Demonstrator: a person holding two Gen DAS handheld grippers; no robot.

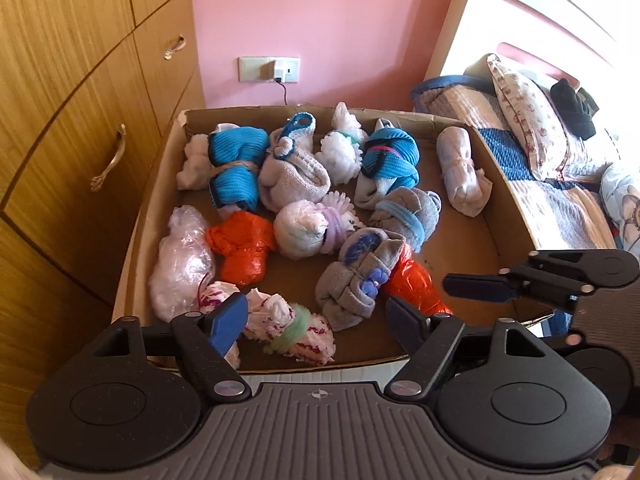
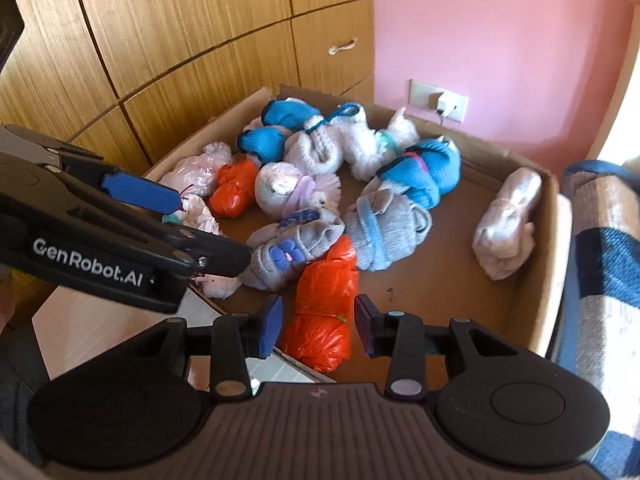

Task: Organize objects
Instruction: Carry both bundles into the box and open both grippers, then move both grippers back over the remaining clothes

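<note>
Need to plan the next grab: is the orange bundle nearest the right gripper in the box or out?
In: orange bundle lies on the box floor.

Left gripper: tilted steeply down, fingers spread wide, nothing pressed between them. Right gripper: also pitched down, fingers parted a moderate way, pads not pressing on anything. In the left wrist view the right gripper sits to the right of the left gripper, its tips aimed toward it.
</note>
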